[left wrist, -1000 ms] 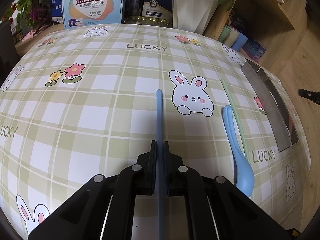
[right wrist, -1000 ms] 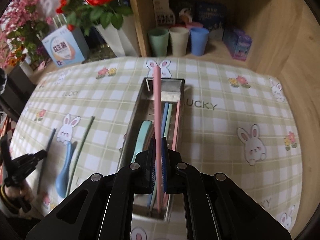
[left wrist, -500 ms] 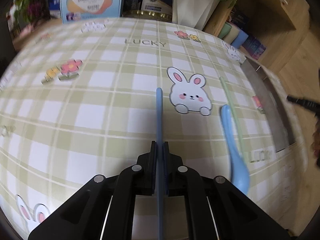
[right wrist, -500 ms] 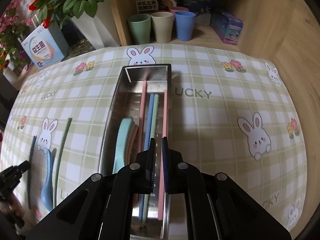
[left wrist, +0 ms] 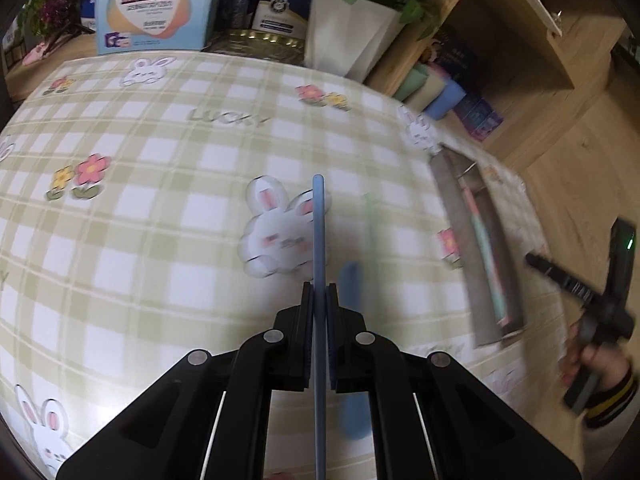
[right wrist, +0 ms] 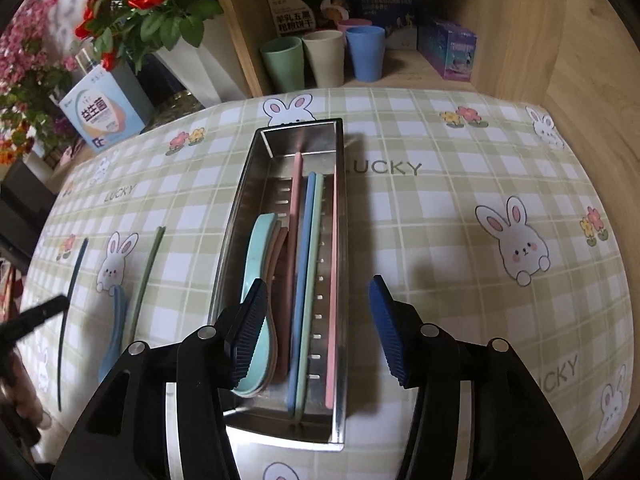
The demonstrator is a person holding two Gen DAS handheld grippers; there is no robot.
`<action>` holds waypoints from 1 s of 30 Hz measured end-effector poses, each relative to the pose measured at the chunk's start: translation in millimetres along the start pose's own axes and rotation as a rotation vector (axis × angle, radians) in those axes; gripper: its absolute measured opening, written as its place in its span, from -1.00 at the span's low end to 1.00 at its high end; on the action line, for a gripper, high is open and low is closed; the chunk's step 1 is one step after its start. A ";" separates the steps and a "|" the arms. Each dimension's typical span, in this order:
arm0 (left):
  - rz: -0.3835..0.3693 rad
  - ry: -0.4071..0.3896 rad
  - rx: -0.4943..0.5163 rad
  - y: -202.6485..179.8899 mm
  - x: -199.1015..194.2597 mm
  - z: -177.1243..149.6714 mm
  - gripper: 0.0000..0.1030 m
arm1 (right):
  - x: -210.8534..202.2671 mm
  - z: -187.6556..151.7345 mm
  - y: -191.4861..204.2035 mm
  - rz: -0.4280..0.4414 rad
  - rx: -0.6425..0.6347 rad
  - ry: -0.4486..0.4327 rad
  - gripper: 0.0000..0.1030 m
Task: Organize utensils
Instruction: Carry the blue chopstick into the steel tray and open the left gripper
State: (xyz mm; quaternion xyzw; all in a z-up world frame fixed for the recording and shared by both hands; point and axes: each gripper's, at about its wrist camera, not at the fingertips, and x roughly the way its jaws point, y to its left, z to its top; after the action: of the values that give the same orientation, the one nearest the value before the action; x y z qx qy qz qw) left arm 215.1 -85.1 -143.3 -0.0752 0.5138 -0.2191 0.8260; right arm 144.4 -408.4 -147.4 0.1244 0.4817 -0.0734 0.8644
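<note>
Utensils: the steel tray (right wrist: 240,216) on the bench (right wrist: 440,240) holds four chopsticks, two pink (right wrist: 295,216), one blue (right wrist: 303,264), one green (right wrist: 314,280), plus stacked spoons (right wrist: 256,256), number unclear. On the cloth lie one blue spoon (right wrist: 114,328) and one green chopstick (right wrist: 146,276). The left gripper (left wrist: 319,300) has its fingers pinching one dark-blue chopstick (left wrist: 319,224), now lifted and carried toward the tray. The right gripper (right wrist: 320,312) has dropped its pink chopstick into the tray; its fingers are spreading, nothing between them. Four cups (right wrist: 282,62) stand on the shelf.
</note>
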 end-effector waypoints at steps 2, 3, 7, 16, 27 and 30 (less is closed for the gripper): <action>-0.026 0.008 -0.012 -22.3 6.9 10.8 -0.89 | 0.7 -1.3 -7.3 0.007 0.013 0.001 0.07; -0.040 0.013 -0.017 -34.6 11.8 16.3 -0.89 | 1.0 -2.0 -11.1 0.011 0.021 0.002 0.10; -0.084 0.031 -0.005 -85.6 34.3 29.3 -0.89 | 2.0 -6.9 -27.0 0.027 0.062 0.003 0.43; -0.115 0.096 0.010 -189.3 104.6 44.5 -0.89 | 1.1 -19.1 -66.5 0.044 0.161 -0.008 0.71; -0.045 0.196 0.035 -216.2 164.2 44.6 -0.89 | -3.1 -26.7 -94.8 0.065 0.233 -0.021 0.71; -0.054 0.202 0.055 -217.8 167.7 47.0 -0.83 | -3.9 -27.6 -96.6 0.065 0.243 -0.022 0.71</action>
State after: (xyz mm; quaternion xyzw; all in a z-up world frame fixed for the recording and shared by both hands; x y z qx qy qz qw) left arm 257.5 -358.0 -182.3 -0.0438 0.5862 -0.2618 0.7654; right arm 96.1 -493.1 -172.0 0.2430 0.4552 -0.1045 0.8502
